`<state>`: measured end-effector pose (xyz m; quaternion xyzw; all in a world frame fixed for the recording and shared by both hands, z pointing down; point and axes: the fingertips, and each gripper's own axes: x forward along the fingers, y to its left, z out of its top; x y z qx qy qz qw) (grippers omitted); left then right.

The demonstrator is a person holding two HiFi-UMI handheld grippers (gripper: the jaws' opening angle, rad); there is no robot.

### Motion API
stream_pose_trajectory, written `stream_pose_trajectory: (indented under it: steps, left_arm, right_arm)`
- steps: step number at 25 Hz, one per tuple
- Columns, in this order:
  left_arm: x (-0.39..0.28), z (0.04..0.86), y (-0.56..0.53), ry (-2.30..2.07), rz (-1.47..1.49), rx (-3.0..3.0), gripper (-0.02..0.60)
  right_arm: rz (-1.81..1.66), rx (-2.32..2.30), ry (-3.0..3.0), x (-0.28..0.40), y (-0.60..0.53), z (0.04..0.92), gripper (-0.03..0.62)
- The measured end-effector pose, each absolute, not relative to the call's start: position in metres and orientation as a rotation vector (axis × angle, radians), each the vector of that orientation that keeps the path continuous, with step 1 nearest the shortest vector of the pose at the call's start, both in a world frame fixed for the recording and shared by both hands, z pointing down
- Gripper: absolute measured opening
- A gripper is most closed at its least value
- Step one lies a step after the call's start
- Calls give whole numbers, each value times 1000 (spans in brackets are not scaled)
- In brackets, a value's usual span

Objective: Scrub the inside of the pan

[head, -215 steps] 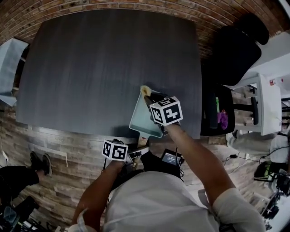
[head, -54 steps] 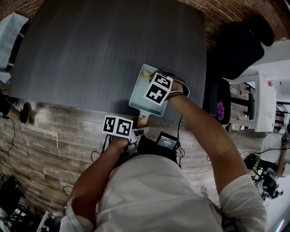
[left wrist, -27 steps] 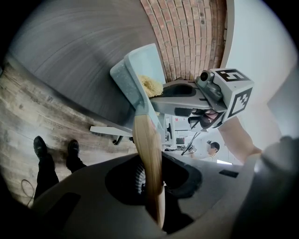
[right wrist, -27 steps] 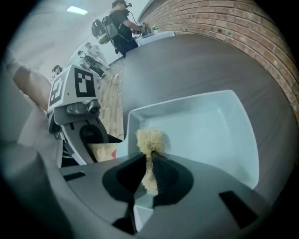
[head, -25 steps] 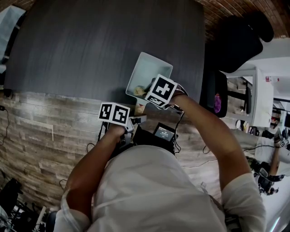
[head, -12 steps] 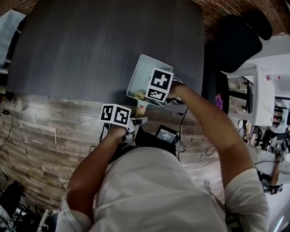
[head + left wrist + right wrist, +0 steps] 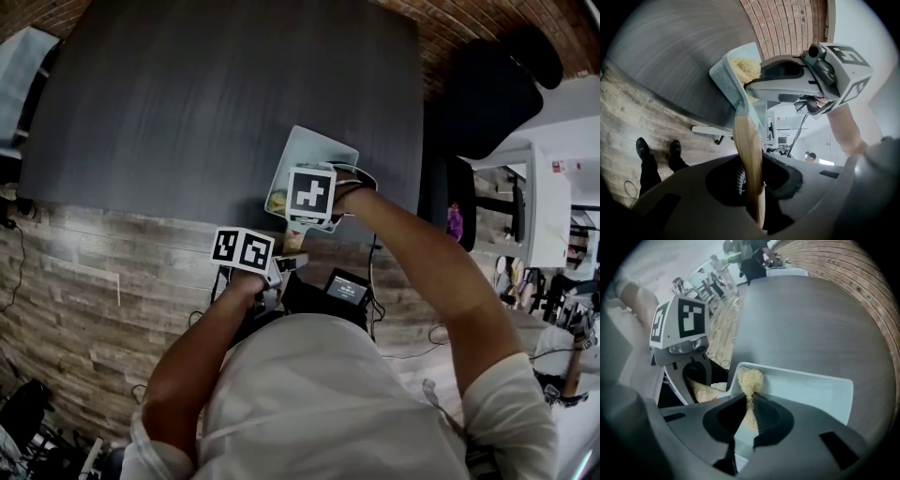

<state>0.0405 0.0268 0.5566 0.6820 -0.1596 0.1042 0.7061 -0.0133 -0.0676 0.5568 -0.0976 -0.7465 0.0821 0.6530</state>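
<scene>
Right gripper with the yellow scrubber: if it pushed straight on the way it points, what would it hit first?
The pan. The right gripper points down into it, shut on the scrubber, whose tuft seems to touch the pan's inside by a corner, though depth is hard to judge.

left hand-held gripper (image 7: 751, 187) clamps wooden handle (image 7: 747, 145) of pale pan (image 7: 729, 82); yellow scrubber (image 7: 744, 70) inside.
</scene>
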Motion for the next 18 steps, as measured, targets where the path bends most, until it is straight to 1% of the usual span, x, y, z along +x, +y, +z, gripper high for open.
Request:
stream_pose_trajectory:
  steps: [3, 12, 18]
  left_arm:
    - [40, 557, 26, -355, 235, 1521, 89]
    - [38, 556, 26, -366, 215, 1514, 89]
    - [38, 556, 26, -377, 194, 1498, 89]
  right_arm:
    - [91, -336, -1666, -14, -53, 557, 46]
    - [161, -465, -1532, 34, -37, 556, 44]
    - [184, -462, -1549, 37, -35, 551, 44]
